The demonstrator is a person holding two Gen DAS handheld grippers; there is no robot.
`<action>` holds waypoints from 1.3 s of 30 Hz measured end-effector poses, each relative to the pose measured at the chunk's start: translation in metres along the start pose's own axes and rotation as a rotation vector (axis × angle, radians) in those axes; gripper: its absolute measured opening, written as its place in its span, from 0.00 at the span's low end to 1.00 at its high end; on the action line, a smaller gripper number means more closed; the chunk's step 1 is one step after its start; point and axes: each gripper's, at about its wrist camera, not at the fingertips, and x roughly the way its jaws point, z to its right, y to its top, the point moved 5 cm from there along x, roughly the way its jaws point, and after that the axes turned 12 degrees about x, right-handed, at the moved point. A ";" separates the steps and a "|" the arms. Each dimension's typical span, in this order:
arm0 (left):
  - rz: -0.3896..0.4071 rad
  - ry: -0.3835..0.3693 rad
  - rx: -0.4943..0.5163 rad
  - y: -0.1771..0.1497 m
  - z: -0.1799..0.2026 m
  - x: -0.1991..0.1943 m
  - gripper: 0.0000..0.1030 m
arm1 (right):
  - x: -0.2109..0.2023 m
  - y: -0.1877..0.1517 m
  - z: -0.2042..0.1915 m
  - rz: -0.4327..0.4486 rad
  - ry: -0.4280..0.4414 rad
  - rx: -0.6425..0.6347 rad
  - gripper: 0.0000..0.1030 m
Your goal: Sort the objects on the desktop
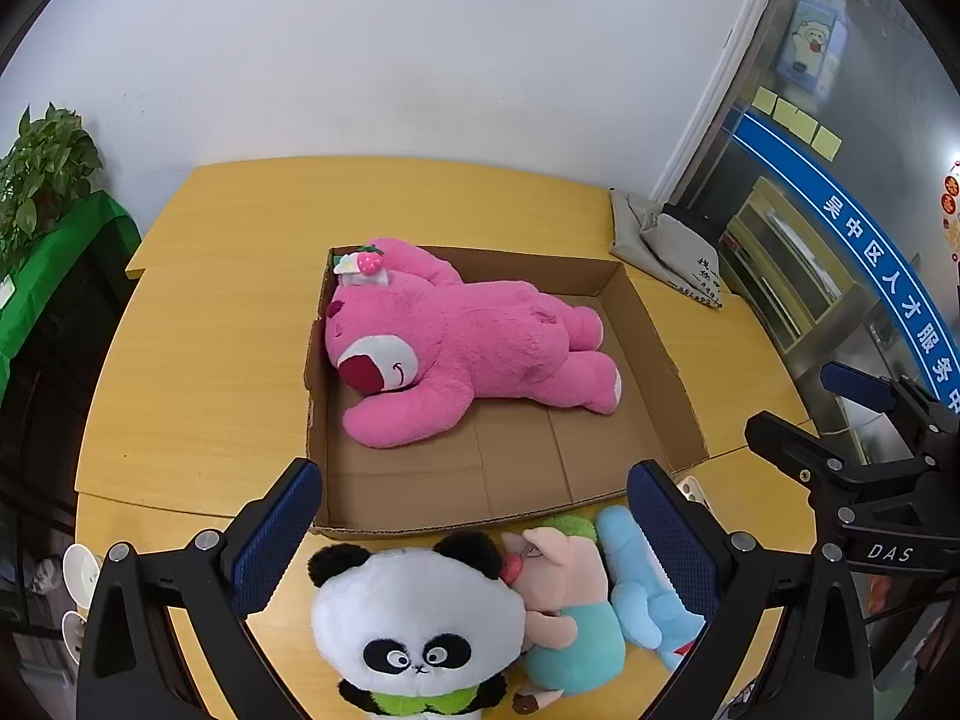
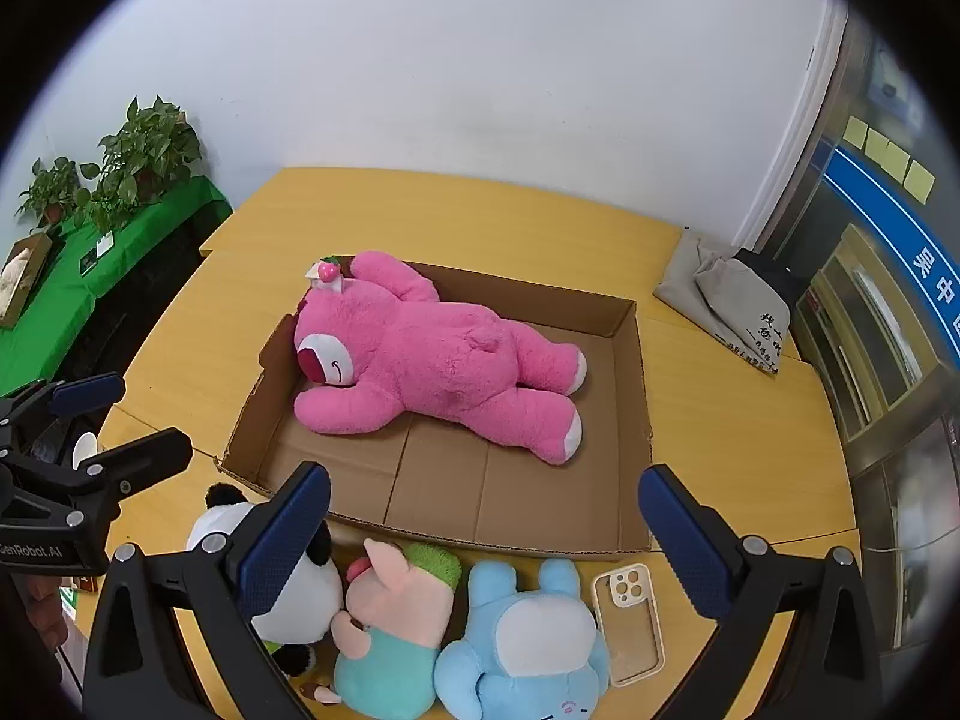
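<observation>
A big pink plush bear lies on its side in a shallow open cardboard box on the yellow table. In front of the box lie a panda plush, a pink pig plush in teal clothes and a blue bunny plush. A clear phone case rests beside the bunny. My left gripper hangs open above the panda and pig. My right gripper hangs open above the pig and bunny. Neither holds anything.
A grey cloth bag sits at the table's far right corner. Potted plants stand on a green-covered shelf at left. A glass cabinet runs along the right. White dishes show below the table's left edge.
</observation>
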 end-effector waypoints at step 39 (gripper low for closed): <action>-0.085 -0.033 -0.018 -0.053 -0.013 0.009 1.00 | 0.010 -0.028 0.012 -0.015 0.067 0.040 1.00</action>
